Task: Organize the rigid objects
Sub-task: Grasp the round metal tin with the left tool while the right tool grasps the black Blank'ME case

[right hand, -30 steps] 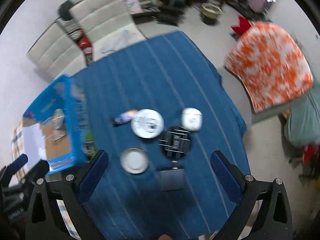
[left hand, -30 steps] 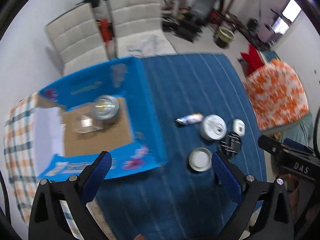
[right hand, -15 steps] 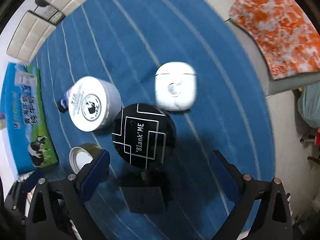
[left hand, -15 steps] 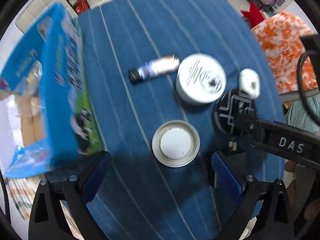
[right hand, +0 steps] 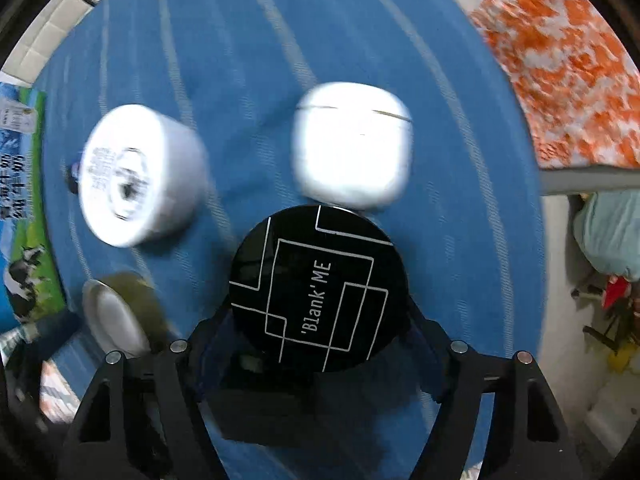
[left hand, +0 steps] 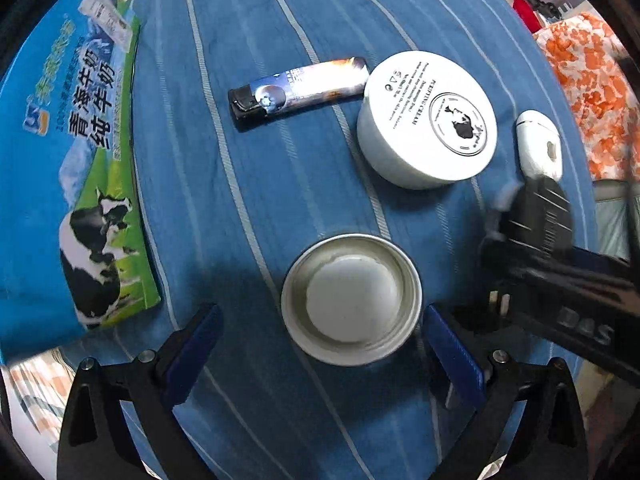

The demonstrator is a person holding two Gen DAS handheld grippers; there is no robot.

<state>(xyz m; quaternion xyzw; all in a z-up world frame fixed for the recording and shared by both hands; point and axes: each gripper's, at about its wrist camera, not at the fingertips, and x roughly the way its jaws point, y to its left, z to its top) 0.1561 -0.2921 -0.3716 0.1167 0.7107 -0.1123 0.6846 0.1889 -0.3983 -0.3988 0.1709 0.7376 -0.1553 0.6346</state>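
1. Blue striped cloth (left hand: pixel 248 184) covers the table; all loose items lie toward its right half, in both wrist views.
2. Box (left hand: pixel 60 152), printed with a cow, stands along the table's left edge. Judged from the task, it is the likely destination for the loose items.
3. Left gripper (left hand: pixel 320 344) hangs low over the cloth with its jaws spread wide. The tin sits between and just ahead of the blue pads (left hand: pixel 454 354), neither pad touching it.
4. Right gripper (right hand: pixel 320 332) has its fingers drawn in against either side of the black disc; contact looks made, so it appears to be clamping the disc.
5. White jar (left hand: pixel 428 120), lid on, stands beyond the tin, toward the table's far right.
6. Black disc (right hand: pixel 320 292), marked "Blank'ME", lies near the right edge, just beside the case.
7. Tin (left hand: pixel 352 300), shallow and open with a pale centre, lies nearest the front edge.
8. Case (right hand: pixel 352 144), white and rounded, lies beyond the disc.
9. Lighter (left hand: pixel 298 88) lies flat, one end touching or nearly touching the jar.
10. Step in hand: pickup. Next, the left jaws must close squarely across the tin's rim; the right must lift without brushing the case.
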